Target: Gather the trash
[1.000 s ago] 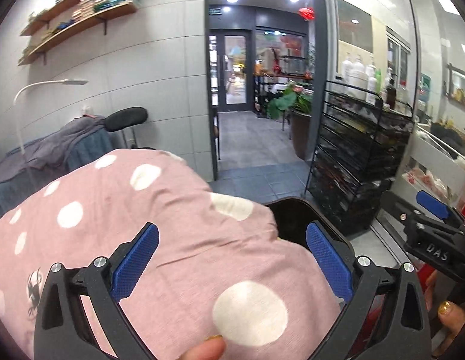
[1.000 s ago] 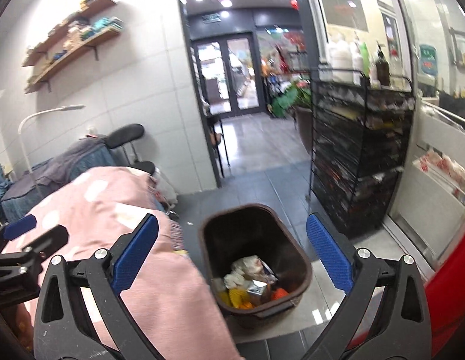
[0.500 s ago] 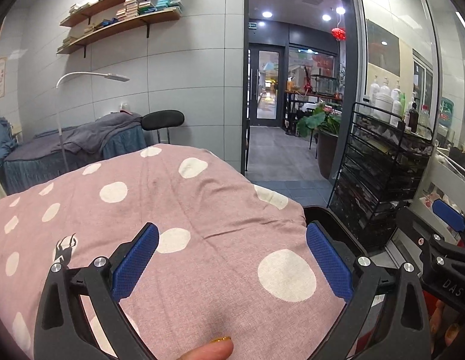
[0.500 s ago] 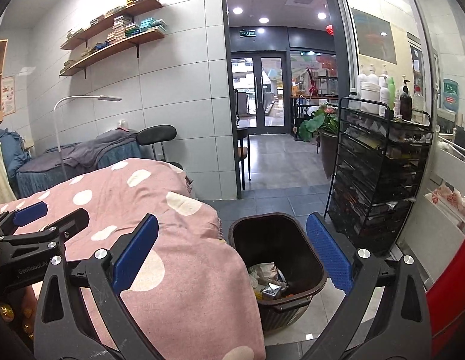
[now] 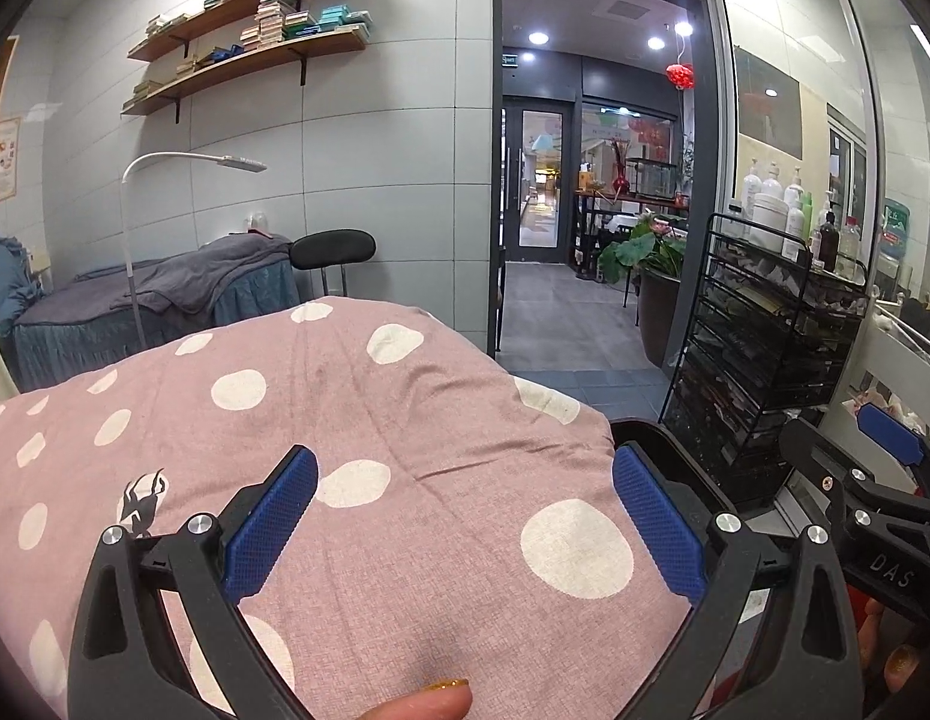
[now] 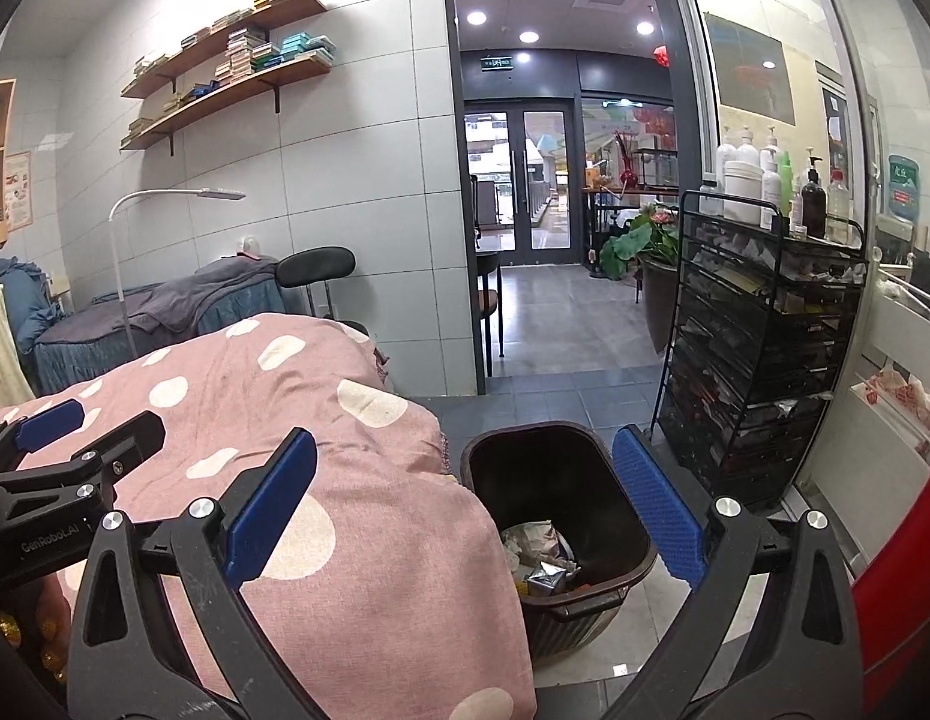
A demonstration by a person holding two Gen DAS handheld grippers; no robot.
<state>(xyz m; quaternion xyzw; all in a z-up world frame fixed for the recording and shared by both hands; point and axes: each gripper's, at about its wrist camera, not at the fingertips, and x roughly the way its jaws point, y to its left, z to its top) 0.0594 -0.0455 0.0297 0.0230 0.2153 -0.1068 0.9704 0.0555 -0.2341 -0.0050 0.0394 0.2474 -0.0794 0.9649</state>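
Both grippers, left gripper (image 5: 465, 519) and right gripper (image 6: 465, 519), hang spread and empty beside the brown bin (image 6: 558, 531); trash (image 6: 540, 558) lies inside it; next pickup likely needs a search beyond the bin

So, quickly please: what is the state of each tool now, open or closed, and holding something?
Left tool: open, holding nothing, above the pink dotted blanket.
Right tool: open, holding nothing, above the brown trash bin.

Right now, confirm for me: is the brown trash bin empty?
No, the brown trash bin holds crumpled paper and wrappers at its bottom.
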